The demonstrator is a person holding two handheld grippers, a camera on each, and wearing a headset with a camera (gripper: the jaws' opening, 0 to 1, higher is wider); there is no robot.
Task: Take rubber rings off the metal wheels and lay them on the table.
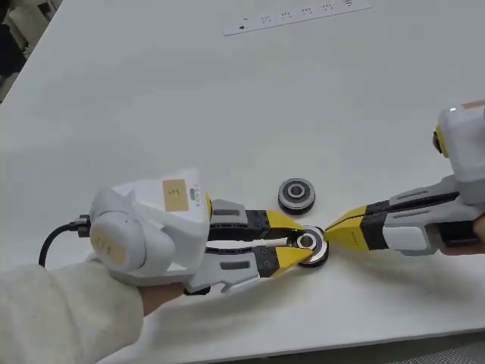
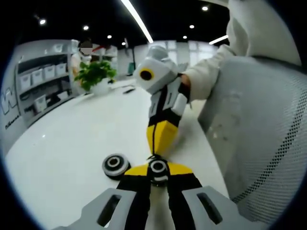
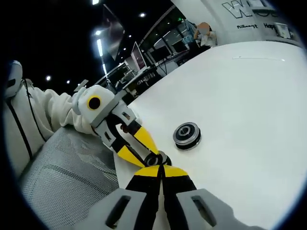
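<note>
A small metal wheel (image 1: 310, 244) with a black rubber ring sits between the yellow fingertips of my left gripper (image 1: 303, 243), which is shut on it just above the white table (image 1: 227, 114). My right gripper (image 1: 328, 228) comes in from the right, its jaws pressed together at the wheel's rim, pinching the ring's edge. From the left gripper view the held wheel (image 2: 158, 170) is in my left gripper (image 2: 158, 167), with the right gripper (image 2: 157, 152) above it. A second wheel (image 1: 295, 194) with its ring lies flat on the table just behind; it is also the second wheel (image 3: 186, 134) beyond my right gripper (image 3: 161, 166).
A white power strip (image 1: 295, 17) lies at the table's far edge. The near table edge (image 1: 318, 350) runs close below the grippers. A grey mesh chair (image 2: 259, 134) stands beside the table, and a potted plant (image 2: 94, 74) sits far off.
</note>
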